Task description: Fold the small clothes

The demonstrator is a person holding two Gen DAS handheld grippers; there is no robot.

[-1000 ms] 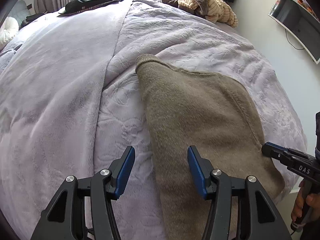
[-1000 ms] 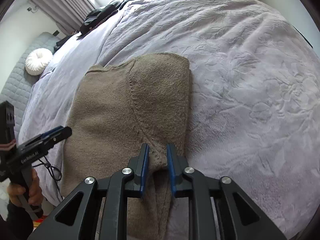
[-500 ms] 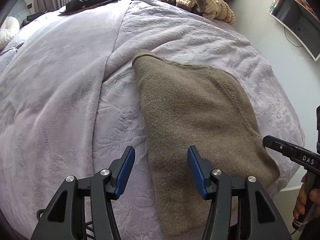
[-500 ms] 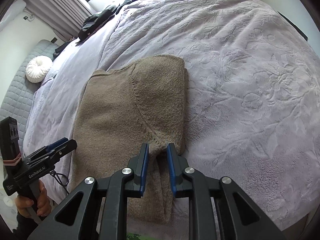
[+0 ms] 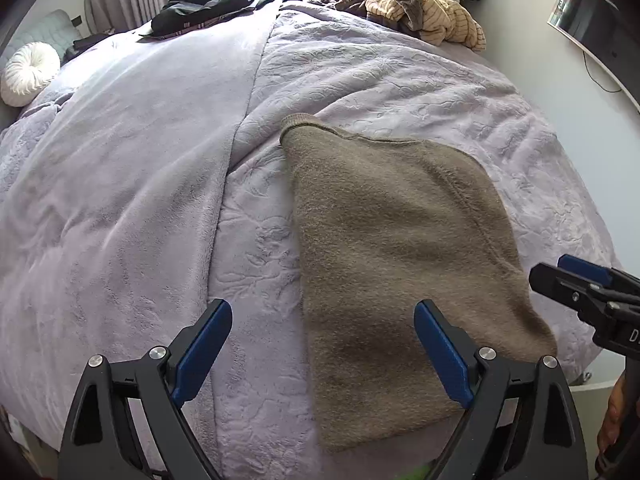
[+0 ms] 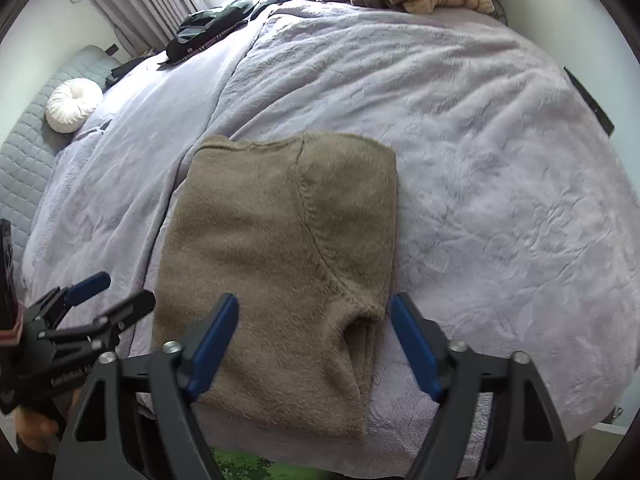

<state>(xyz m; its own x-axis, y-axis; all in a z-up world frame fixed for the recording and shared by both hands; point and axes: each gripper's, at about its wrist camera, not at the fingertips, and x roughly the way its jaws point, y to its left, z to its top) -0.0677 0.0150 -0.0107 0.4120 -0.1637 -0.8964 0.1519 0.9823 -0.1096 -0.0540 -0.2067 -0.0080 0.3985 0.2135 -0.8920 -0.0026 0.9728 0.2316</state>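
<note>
My left tool [image 5: 323,342] hangs over the near edge of the bed [image 5: 120,200] with its blue pads spread wide and nothing between them. One pad sits over the bare lilac blanket [image 5: 400,80], the other over the brown sweater [image 5: 392,248]. My right tool [image 6: 314,338] is likewise wide open and empty, its pads standing to either side of the sweater's [image 6: 260,240] near right corner, above the fabric and not pinching it.

The sweater lies flat on the blanket [image 6: 480,160] near the foot of the bed, folded into a rough rectangle. On its right side a sleeve or side panel is turned in over the body, with a curved seam running down across it; at the near end of that panel the fabric bunches into a small pocket-like pucker. The near edge of the sweater reaches almost to the bed's edge.

From the right view, the left tool [image 6: 108,292] appears at the lower left, just beside the sweater's left edge. From the left view, the right tool [image 5: 568,272] pokes in at the right, near the sweater's right edge.

Far across the bed lie a heap of tan striped clothes [image 5: 424,12], some dark clothes [image 5: 204,4], and a round white cushion [image 5: 28,68] by the headboard side.
</note>
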